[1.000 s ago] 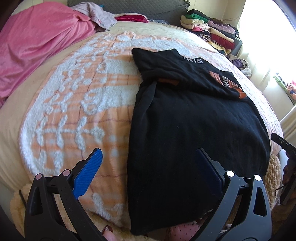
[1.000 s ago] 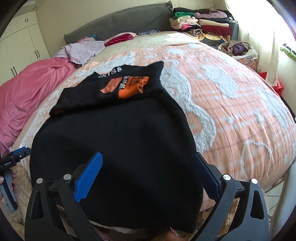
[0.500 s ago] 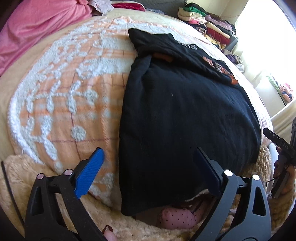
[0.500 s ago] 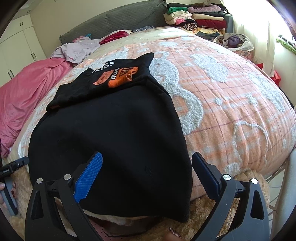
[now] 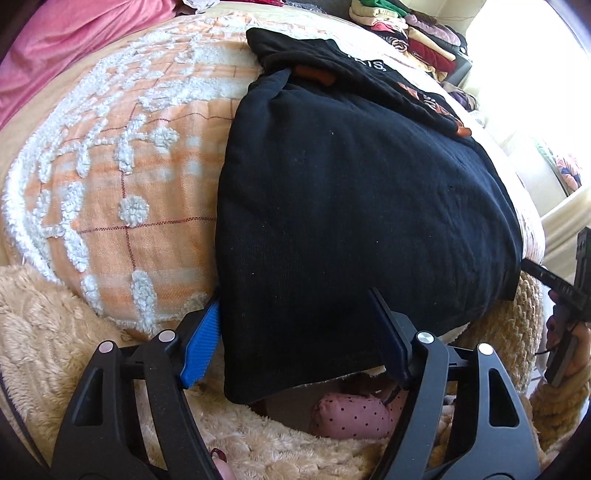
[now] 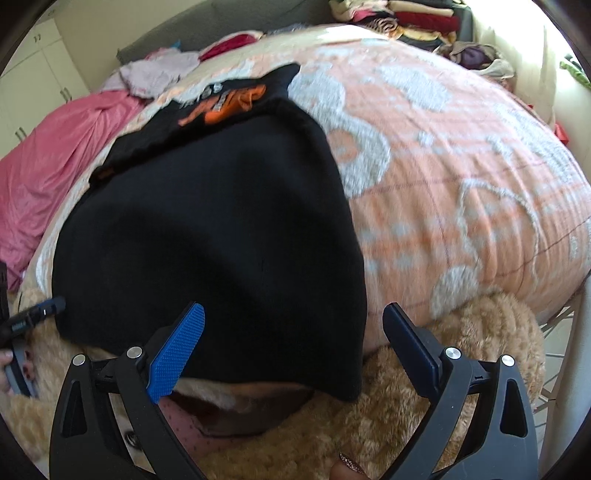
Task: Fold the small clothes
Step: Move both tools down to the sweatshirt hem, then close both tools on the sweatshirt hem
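Note:
A black garment [image 5: 351, 203] with an orange print [image 6: 225, 105] on its folded-over top lies flat on the peach bedspread [image 5: 129, 166], its hem hanging over the near bed edge. My left gripper [image 5: 295, 325] straddles the hem's left corner. Its jaws are closing, the blue pad [image 5: 201, 343] is at the cloth's side edge, and the fabric is not pinched. My right gripper [image 6: 291, 332] stands wide open over the same black garment [image 6: 207, 229], above the hem's right corner. Each gripper shows at the edge of the other's view.
A fluffy beige blanket [image 5: 55, 332] hangs below the bed edge, with pink dotted fabric [image 5: 351, 413] under the hem. A pink blanket [image 5: 74, 37] lies far left. Stacked folded clothes [image 5: 406, 29] sit at the back right, a lilac garment [image 6: 159, 70] at the headboard.
Both grippers have come down and nearer to the garment's near hem. The left jaws have narrowed around the left corner. The right jaws stay wide.

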Available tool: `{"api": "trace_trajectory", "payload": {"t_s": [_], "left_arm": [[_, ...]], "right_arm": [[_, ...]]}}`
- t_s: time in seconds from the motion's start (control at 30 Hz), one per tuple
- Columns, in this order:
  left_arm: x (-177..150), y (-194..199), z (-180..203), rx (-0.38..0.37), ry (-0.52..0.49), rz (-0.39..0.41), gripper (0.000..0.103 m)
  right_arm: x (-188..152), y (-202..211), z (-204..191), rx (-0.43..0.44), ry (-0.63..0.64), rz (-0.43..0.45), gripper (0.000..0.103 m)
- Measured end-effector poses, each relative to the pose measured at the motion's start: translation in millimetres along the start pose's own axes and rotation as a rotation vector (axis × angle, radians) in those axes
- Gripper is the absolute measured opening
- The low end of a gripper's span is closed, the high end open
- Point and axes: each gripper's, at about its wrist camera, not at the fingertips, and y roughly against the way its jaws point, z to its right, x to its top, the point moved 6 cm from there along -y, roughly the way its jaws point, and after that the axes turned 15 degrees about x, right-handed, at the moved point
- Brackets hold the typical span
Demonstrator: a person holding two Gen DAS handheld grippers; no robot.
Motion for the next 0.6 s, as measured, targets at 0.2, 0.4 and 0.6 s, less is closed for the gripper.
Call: {"api": "trace_trajectory", "payload": {"t_s": [0.2,0.4,0.6], "left_arm": [[0.3,-1.7,1.8,0.002,-0.008,-0.002,0.070],[-0.4,-4.0,6.2,0.002,-0.018,-0.007,0.074],[0.3,-7.3,8.7,-0.004,-0.020,-0.012,0.074]], "right_arm": [[-12.5,-4.6,9.9,0.026,-0.026,-0.029,0.093],[-12.8,-10.5,23.9,0.044,-0.056,-0.042,0.075],[-17.6,-8.2,19.9,0.055,-0.022,-0.047,0.053]]}}
